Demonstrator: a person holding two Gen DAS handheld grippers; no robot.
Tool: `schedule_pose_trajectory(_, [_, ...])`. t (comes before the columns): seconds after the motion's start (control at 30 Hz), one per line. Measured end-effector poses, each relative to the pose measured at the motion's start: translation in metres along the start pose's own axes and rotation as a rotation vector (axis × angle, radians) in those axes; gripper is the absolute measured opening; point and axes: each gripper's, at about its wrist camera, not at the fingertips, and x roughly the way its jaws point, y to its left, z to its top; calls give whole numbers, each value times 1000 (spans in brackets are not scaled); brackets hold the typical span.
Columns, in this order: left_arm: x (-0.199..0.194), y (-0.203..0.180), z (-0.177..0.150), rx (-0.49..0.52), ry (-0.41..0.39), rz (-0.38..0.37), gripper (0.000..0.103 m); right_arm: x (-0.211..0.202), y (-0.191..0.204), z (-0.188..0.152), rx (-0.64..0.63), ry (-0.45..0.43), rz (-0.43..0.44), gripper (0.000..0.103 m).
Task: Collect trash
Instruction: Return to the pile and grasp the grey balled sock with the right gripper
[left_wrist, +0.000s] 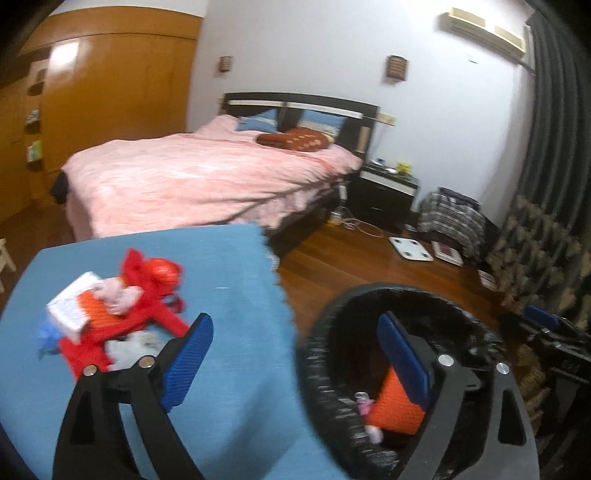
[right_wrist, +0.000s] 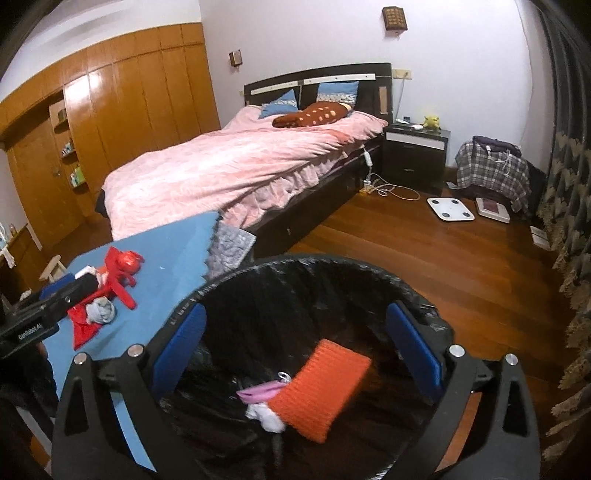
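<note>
Hovering over bin (right_wrist: 314, 280), right gripper (right_wrist: 299, 347) spread, empty; left gripper (left_wrist: 295, 354) likewise. Red wrapper pile (left_wrist: 147, 306) left: light, crumply; pinch bunched fold.

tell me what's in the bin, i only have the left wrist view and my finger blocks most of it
Observer: An orange knitted piece lies flat in the bin, with a pink item beside it.
Operator: anything else in there
Observer: A white scrap just under the pink one.
Operator: is the right gripper holding something
Observer: No, the right gripper is open and empty, above the bin.
</note>
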Motion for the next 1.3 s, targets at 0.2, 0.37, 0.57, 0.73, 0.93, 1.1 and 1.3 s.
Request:
schedule_pose_trajectory(0.2, [-12,48,-7,-38,-8,110,90,9,41,9,-37,-20,58,97])
schedule_pose_trajectory(0.37, [-21,89,-15,-80,-11,198,90,22,85,11,-92,-22,124,97])
schedule_pose_trajectory(0.57, [-30,135,-27,-110,-17,306,90,44,136,11,-138,-12,194,97])
schedule_pose_trajectory(0.73, [-34,174,-36,-158,-13,371,90,65,173,6,-190,-1,230,97])
schedule_pose_trajectory(0.93, [-29,199,-49,-182,8,398,89,93,216,-7,-227,39,278,97])
schedule_pose_trajectory(1.1, [-24,213,-58,-199,22,401,87,111,246,-19,-276,68,308,97])
schedule_pose_trajectory(1.3, [-22,236,-68,-226,37,418,86,136,275,-33,-306,107,321,97])
